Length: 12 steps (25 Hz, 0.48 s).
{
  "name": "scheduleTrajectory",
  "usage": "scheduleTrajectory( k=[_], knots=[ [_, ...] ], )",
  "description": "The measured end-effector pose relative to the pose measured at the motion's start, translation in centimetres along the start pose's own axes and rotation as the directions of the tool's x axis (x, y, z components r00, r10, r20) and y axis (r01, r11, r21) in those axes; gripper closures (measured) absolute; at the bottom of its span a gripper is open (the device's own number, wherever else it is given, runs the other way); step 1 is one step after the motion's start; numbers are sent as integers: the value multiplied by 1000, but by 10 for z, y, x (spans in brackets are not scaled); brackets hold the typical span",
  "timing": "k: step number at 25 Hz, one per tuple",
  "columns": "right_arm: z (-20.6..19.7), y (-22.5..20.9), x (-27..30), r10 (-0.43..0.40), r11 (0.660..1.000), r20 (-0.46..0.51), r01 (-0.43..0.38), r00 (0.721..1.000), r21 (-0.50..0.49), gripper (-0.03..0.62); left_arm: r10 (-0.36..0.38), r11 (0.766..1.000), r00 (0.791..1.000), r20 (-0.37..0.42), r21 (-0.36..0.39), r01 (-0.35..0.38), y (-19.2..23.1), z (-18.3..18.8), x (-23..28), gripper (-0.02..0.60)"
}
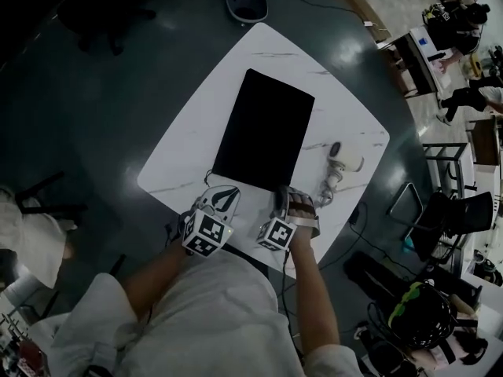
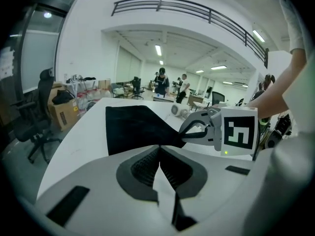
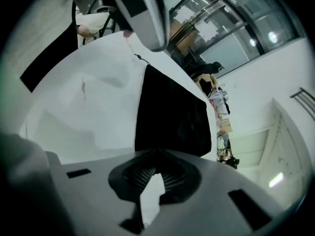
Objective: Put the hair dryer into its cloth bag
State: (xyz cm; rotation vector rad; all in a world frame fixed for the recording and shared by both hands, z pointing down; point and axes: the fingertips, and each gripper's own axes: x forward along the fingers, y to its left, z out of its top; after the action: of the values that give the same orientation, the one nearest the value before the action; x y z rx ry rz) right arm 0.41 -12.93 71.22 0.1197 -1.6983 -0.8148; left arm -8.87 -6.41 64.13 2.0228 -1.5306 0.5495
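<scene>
Pinching the bag [image 1: 263, 128] at its near edge, the left claw [image 1: 226, 193] has its jaws pressed together on the black cloth at the near left corner. The right claw [image 1: 284, 197] is likewise closed on the cloth at the near right corner. The rest of the bag lies flat along the middle of the table [image 1: 189, 151], while the dryer [image 1: 343, 162] lies on the surface to the bag's right, apart from it and close to the right edge.

cloth bag [image 1: 263, 130]: black | table [image 1: 196, 124]: white, faint grey veins | hair dryer [image 1: 343, 162]: white | floor [image 1: 118, 93]: dark grey-green
</scene>
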Motion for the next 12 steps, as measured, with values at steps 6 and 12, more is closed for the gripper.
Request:
scheduleTrajectory(
  k=[6,12],
  knots=[
    [8,-39,-27,-56,966,99,29,993,259,568,20,980,999,-44,197,-11,6,6,9,568],
    [11,-74,-46,-108,909,151,36,983,416,568,26,864,990,-135,502,46,-1,10,37,397]
  ],
)
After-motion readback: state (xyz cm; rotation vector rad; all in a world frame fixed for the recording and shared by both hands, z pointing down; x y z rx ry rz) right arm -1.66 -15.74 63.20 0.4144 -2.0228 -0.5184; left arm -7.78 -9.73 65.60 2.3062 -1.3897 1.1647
